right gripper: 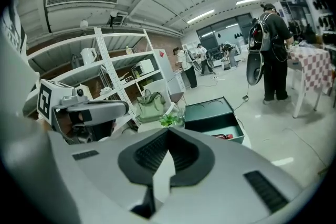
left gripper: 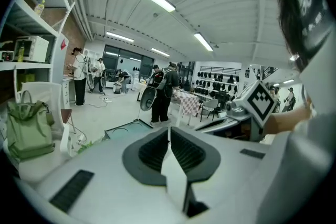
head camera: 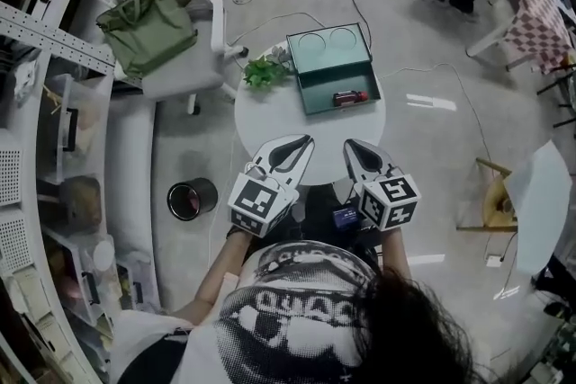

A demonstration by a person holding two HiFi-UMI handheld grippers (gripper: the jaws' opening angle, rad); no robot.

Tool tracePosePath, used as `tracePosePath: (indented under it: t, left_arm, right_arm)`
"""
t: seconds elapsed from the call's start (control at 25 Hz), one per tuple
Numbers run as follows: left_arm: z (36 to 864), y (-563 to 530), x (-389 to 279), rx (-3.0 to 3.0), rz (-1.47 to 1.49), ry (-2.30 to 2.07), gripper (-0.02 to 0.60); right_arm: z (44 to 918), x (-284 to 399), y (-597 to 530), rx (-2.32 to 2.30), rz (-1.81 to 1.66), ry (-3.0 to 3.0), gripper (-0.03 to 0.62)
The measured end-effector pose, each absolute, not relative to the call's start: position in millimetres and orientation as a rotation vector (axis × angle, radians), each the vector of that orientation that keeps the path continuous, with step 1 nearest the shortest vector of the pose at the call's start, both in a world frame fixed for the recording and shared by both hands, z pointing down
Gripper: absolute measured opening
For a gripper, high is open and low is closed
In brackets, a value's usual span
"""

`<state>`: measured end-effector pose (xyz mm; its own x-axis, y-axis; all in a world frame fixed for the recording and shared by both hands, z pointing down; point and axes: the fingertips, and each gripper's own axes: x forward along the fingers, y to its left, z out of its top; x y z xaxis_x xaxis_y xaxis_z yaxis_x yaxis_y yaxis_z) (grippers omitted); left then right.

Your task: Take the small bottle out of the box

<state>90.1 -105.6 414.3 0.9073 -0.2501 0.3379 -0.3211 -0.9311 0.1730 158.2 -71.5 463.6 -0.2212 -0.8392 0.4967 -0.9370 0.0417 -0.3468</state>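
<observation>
Head view, looking steeply down: a round white surface [head camera: 270, 120] carries an open teal rectangular box [head camera: 312, 93] with its lid raised at the far side; the small red bottle [head camera: 349, 97] lies on its side inside the box's lower tray, towards the right wall; a small green leafy plant [head camera: 264, 72] stands just beside the box's left corner; the left gripper [head camera: 303, 141] and the right gripper [head camera: 351, 146] are held side by side over the near edge of the surface, close to the person's body and well apart from the box; each gripper view shows its ribbed jaws pressed together with nothing between them, so both are clenched and empty; left of the surface, a green handbag [head camera: 147, 24] rests on a white chair [head camera: 200, 58]; a black cylindrical bin [head camera: 191, 199] stands on the floor.
</observation>
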Motion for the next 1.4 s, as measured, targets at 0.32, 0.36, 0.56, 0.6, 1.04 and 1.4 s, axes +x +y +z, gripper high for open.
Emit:
tracePosePath:
  t: [0.32,0.36,0.56,0.6,1.04,1.4]
  left_arm:
    - [429,-118,113,2.801,0.544,-0.550,0.023]
    - [429,-119,116,2.795,0.548,-0.566,0.023]
    - [436,-122,122,2.753,0.561,-0.643,0.023]
    - [437,-124,123,2.744,0.563,-0.655,0.023]
    - [450,-144,136,2.703,0.555,-0.689,0.023]
    - [459,-156,136,2.670,0.549,-0.728,0.023]
  right_arm:
    - [492,192,-95,1.686,0.985,-2.200,-0.003]
    - [496,196,-97,1.661,0.985,-2.202,-0.003]
    - [521,221,-111,1.536,0.967,-2.203,-0.003]
    - [526,226,-115,1.505,0.957,-2.201,-0.003]
    - [589,255,-178,1.061,0.721,-2.188,0.031]
    - [654,248,-198,0.592,0.610,-2.049,0.109]
